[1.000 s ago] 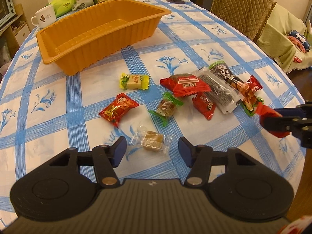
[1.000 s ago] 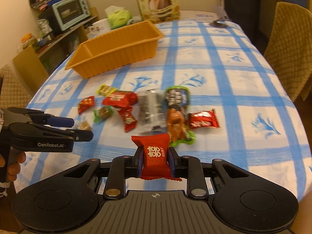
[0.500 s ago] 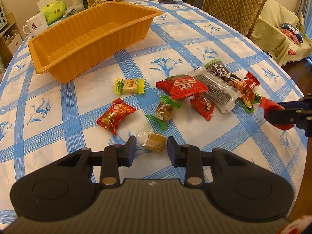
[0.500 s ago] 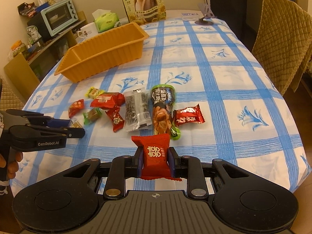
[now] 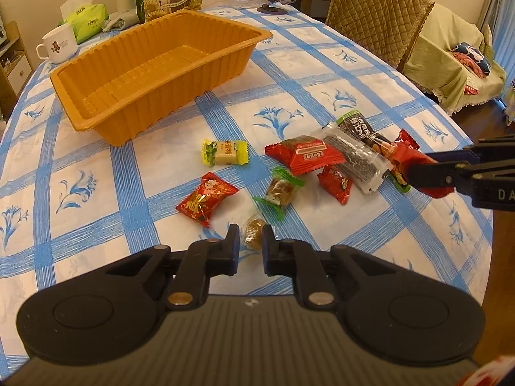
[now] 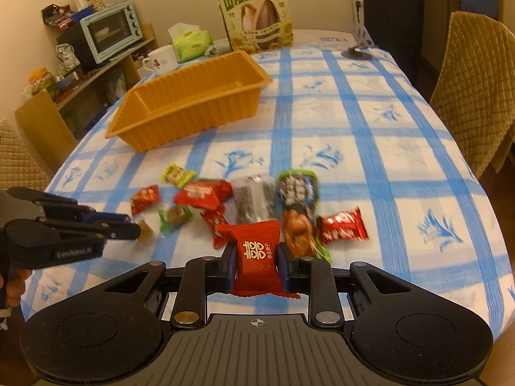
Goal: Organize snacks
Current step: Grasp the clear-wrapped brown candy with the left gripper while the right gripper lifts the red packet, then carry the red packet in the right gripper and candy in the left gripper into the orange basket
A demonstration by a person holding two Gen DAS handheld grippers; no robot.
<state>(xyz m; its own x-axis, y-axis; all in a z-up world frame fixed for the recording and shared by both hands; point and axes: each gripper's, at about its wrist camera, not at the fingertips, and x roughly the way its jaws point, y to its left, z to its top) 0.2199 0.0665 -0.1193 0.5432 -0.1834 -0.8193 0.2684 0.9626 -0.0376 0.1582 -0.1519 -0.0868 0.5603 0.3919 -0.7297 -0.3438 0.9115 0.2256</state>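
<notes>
Left fingers (image 5: 248,247) just closed onto the clear-wrapped candy (image 5: 252,232); right fingers (image 6: 256,265) clench a red packet (image 6: 256,255); tray (image 5: 96,95) empty, the other snacks left on the desk (image 5: 96,173).

Left hand-held gripper (image 5: 250,243): pitched steeply downward toward the table (image 5: 96,173), its jaws having just been closing, now drawn nearly together with the pads pressed on either side of a clear-wrapped brown candy (image 5: 252,232). In the right wrist view the same gripper enters from the left edge, its fingers stacked one above the other, with part of the person's hand (image 6: 13,286) wrapped around its grip. Right hand-held gripper (image 6: 256,265): also angled downward, jaws clamped on the flanks of a red snack packet (image 6: 256,255), which stands upright between the pads, raised clear of the table.
</notes>
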